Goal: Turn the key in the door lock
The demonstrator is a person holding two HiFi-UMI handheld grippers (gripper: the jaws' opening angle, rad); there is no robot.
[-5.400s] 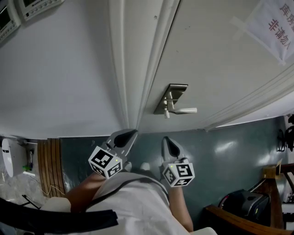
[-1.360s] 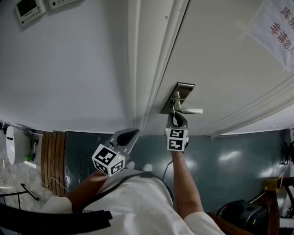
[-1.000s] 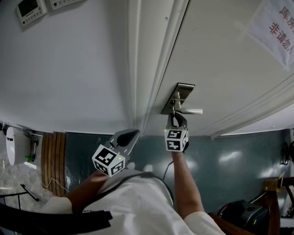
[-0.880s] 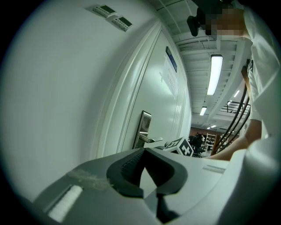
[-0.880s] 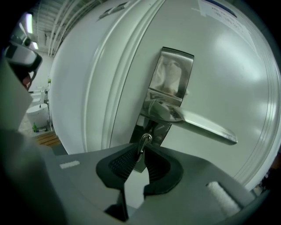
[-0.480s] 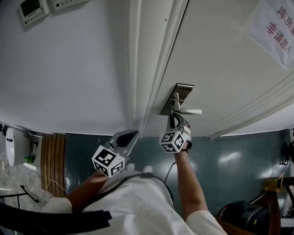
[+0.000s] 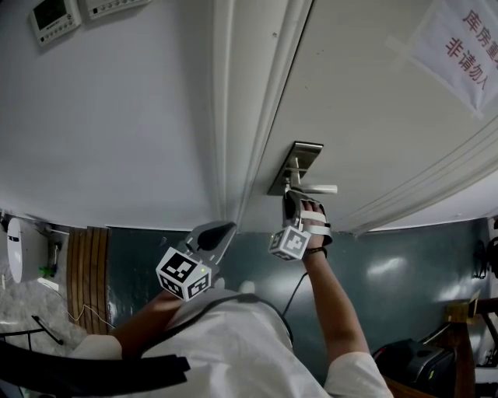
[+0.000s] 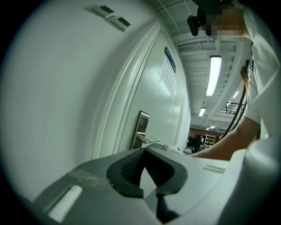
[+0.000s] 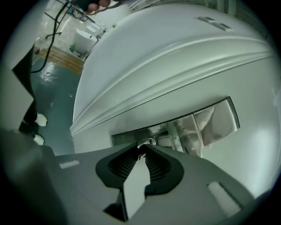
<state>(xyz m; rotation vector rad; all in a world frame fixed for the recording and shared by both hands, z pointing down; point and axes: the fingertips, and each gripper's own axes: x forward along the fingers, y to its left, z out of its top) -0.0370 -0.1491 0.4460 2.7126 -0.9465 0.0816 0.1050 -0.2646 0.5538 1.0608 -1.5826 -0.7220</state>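
Left gripper (image 7: 224,227): jaws together, empty, held low near the door frame (image 7: 257,116).
Key (image 9: 141,150): in the lock plate (image 7: 299,158), below the handle (image 7: 315,188).
Right gripper (image 7: 289,199): narrow jaws pinch the key and have just eased slightly wider.
Change: the right gripper has rolled sideways since a second ago.
Meaning: the key turn is probably made, or nearly so.

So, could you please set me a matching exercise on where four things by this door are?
1 left gripper
2 door handle
3 paper notice
4 wall panels

A top right of the head view, on the door
B top left, on the wall
C on the metal plate
D low, short of the door, jaws together

Pairs: 1-D, 2-C, 3-A, 4-B
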